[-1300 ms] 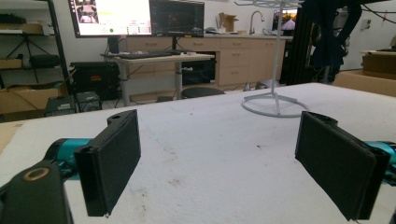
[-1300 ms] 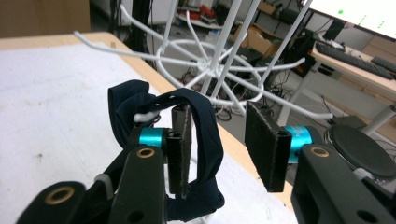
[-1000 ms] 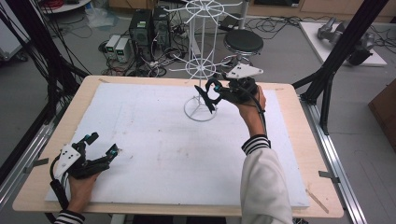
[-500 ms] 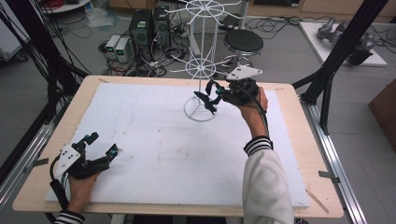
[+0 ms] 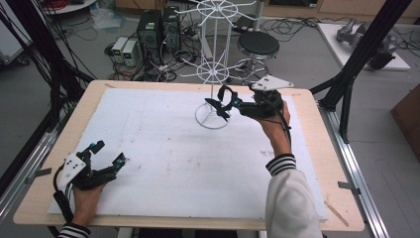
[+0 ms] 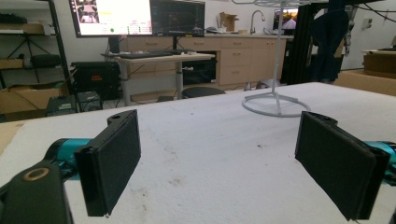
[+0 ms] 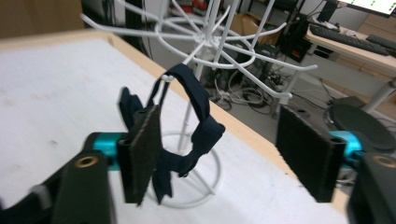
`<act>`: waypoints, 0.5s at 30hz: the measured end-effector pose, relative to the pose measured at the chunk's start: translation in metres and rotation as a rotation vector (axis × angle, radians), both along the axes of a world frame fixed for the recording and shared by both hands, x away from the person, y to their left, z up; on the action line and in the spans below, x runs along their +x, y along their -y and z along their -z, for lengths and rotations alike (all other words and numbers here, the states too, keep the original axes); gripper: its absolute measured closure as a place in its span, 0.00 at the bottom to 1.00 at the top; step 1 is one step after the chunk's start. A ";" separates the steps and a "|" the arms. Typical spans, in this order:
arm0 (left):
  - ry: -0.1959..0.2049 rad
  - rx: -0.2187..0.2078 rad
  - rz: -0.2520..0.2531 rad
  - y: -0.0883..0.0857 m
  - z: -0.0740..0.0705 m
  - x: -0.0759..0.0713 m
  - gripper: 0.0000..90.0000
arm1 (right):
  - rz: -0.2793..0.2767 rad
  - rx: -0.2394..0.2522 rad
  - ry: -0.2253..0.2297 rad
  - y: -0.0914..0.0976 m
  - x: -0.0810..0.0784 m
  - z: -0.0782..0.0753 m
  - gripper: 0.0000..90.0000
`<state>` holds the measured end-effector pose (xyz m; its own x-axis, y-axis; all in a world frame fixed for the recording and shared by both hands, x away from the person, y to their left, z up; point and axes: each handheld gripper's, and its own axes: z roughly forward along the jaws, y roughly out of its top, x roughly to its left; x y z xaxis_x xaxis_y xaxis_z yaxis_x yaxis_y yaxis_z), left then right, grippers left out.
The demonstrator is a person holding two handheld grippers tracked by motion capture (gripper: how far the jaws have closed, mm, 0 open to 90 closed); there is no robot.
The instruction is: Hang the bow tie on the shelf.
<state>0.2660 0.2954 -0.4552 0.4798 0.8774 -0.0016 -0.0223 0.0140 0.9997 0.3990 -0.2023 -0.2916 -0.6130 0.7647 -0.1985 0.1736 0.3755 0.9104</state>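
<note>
In the high view a white mat point(image 5: 163, 148) covers most of a wooden table point(image 5: 317, 163), and a white wire rack point(image 5: 216, 74) stands on its ring base at the upper centre of the mat, its top tier cut off by the frame's upper edge. The right gripper point(image 5: 224, 102) sits just right of the rack's pole, held by the right hand point(image 5: 275, 121), whose striped cuff and pale sleeve run down to the lower right. In the right gripper view its jaws stand spread wide, empty between them, and a dark blue strap point(image 7: 189, 135) hangs looped over a low wire hook of the rack point(image 7: 205, 51), just behind the left jaw; that jaw hides part of the strap, so whether the two touch cannot be told. From above the strap is only a dark shape against the gripper and hard to separate from it. The left gripper point(image 5: 108, 154) lies at the lower left of the mat, the left hand point(image 5: 86, 196) partly cut off by the bottom edge. In the left gripper view its jaws are also wide apart over bare, speckled mat point(image 6: 210, 154), with the rack's base point(image 6: 275, 103) far off at upper right.
</note>
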 end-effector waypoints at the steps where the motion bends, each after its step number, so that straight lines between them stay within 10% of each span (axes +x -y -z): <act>1: 0.000 0.001 0.000 0.000 0.000 0.000 0.16 | -0.001 0.028 0.003 0.004 -0.005 0.000 0.31; 15: 0.015 0.004 -0.003 0.000 0.000 -0.001 0.16 | 0.056 0.310 0.079 0.058 -0.106 0.037 0.13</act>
